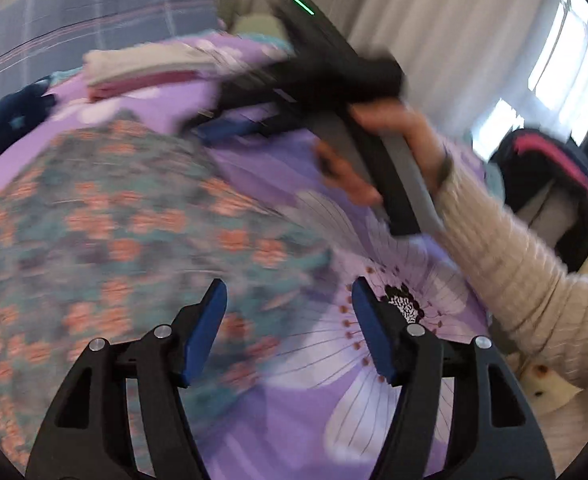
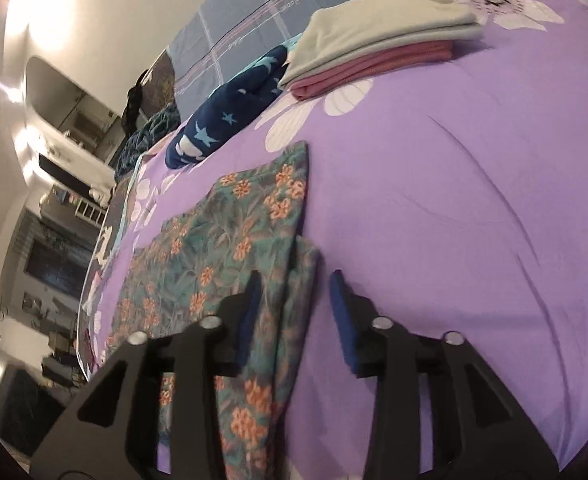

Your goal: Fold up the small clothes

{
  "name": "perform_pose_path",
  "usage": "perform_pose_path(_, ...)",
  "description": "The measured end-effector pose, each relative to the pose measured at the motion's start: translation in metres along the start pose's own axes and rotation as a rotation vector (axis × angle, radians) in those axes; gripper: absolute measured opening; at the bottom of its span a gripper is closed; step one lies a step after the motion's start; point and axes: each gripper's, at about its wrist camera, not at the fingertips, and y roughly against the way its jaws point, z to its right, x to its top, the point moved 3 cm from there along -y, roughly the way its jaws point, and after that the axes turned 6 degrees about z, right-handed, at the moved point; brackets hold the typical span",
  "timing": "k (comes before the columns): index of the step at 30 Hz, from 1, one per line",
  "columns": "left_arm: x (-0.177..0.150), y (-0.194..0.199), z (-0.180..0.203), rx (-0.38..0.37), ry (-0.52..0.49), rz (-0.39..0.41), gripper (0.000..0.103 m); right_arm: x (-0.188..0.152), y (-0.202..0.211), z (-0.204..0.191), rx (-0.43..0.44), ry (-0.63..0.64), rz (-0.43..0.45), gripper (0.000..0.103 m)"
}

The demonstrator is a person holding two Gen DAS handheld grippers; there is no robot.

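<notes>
Nearest in the right wrist view: right hand-held gripper (image 2: pixel 296 312), blue pads spread wide, nothing between them, poised over the right edge of the floral garment (image 2: pixel 229 248). Garment spread flat on the purple bedspread (image 2: pixel 454 208), a folded strip along its right side, far corner pointing up the bed. Broad bare stretch of bedspread to the right of that edge — only soft creases there. Left edge of the bed close beside the garment's left side.

In the left wrist view: left hand-held gripper (image 1: pixel 289 324) likewise wide open and empty, hovering above the garment's edge where cloth meets a big printed flower; much motion blur, so contact cannot be told. Beyond it, the right hand (image 1: pixel 378 148) in a cream knitted sleeve gripping the other tool's handle.

Farther up the bed: navy star-patterned cloth (image 2: pixel 229 120), then a folded stack (image 2: pixel 378 52) — grey piece over pink — well apart from the garment. Checked blue bedding (image 2: pixel 253 28) behind.
</notes>
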Motion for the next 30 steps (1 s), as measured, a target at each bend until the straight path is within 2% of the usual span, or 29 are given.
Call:
perform_pose_path(1, -0.001, -0.008, 0.006, 0.017, -0.025, -0.016, 0.067, 0.003, -0.003, 0.0, 0.007, 0.009, -0.005, 0.048)
perform_pose_path(3, -0.003, -0.024, 0.014, 0.075, -0.076, -0.036, 0.067, 0.007, -0.008, -0.001, 0.008, 0.025, -0.007, 0.045)
perform_pose_path(4, -0.003, -0.03, 0.017, 0.097, -0.09, -0.041, 0.067, 0.009, -0.011, -0.001, 0.002, 0.032, -0.004, 0.038)
perform_pose_path(5, -0.002, -0.033, 0.02, 0.107, -0.098, -0.041, 0.067, 0.01, -0.012, 0.0, -0.011, 0.046, 0.006, 0.013)
perform_pose_path(6, 0.0, -0.035, 0.021, 0.114, -0.103, -0.038, 0.067, 0.01, -0.014, 0.002, -0.015, 0.051, 0.017, 0.003)
perform_pose_path(8, 0.004, -0.038, 0.026, 0.12, -0.122, -0.038, 0.039, 0.008, -0.012, 0.009, 0.033, 0.011, 0.059, 0.002)
perform_pose_path(9, 0.005, -0.039, 0.028, 0.095, -0.118, -0.045, 0.011, 0.007, -0.01, 0.013, 0.059, -0.008, 0.081, 0.002)
perform_pose_path(12, 0.011, -0.032, 0.019, 0.026, -0.069, -0.038, 0.008, 0.014, -0.001, 0.014, 0.12, -0.037, 0.12, 0.002)
perform_pose_path(13, 0.01, -0.032, 0.02, -0.008, -0.053, -0.038, 0.0, 0.016, 0.003, 0.013, 0.135, -0.032, 0.132, 0.002)
perform_pose_path(14, 0.008, -0.034, 0.022, -0.086, -0.017, -0.052, 0.0, 0.017, 0.003, 0.011, 0.138, -0.021, 0.141, 0.002)
perform_pose_path(15, 0.005, -0.037, 0.025, -0.125, -0.003, -0.062, 0.0, 0.018, 0.002, 0.011, 0.127, -0.007, 0.146, 0.002)
perform_pose_path(16, 0.002, -0.041, 0.031, -0.11, -0.027, -0.072, 0.0, 0.019, -0.002, 0.012, 0.112, -0.003, 0.139, 0.002)
perform_pose_path(17, -0.004, -0.049, 0.038, -0.047, -0.089, -0.09, 0.0, 0.019, -0.006, 0.015, 0.099, -0.005, 0.127, 0.002)
perform_pose_path(18, -0.006, -0.053, 0.041, -0.027, -0.106, -0.097, 0.0, 0.017, -0.011, 0.019, 0.088, -0.014, 0.111, 0.002)
perform_pose_path(21, -0.003, -0.047, 0.044, 0.0, -0.095, -0.078, 0.0, 0.013, -0.011, 0.029, 0.126, -0.064, 0.09, 0.003)
perform_pose_path(23, 0.003, -0.039, 0.044, 0.058, -0.119, -0.053, 0.021, 0.012, -0.002, 0.031, 0.135, -0.063, 0.105, 0.007)
perform_pose_path(24, 0.006, -0.033, 0.044, 0.098, -0.132, -0.033, 0.038, 0.012, 0.002, 0.032, 0.125, -0.059, 0.116, 0.008)
perform_pose_path(25, 0.005, -0.026, 0.048, 0.119, -0.143, -0.015, 0.045, 0.013, 0.006, 0.033, 0.124, -0.058, 0.126, 0.008)
perform_pose_path(28, 0.008, -0.026, 0.049, 0.176, -0.187, 0.005, 0.055, 0.014, 0.011, 0.037, 0.144, -0.08, 0.14, 0.013)
perform_pose_path(30, 0.012, -0.032, 0.046, 0.204, -0.197, -0.002, 0.056, 0.012, 0.008, 0.037, 0.147, -0.089, 0.13, 0.017)
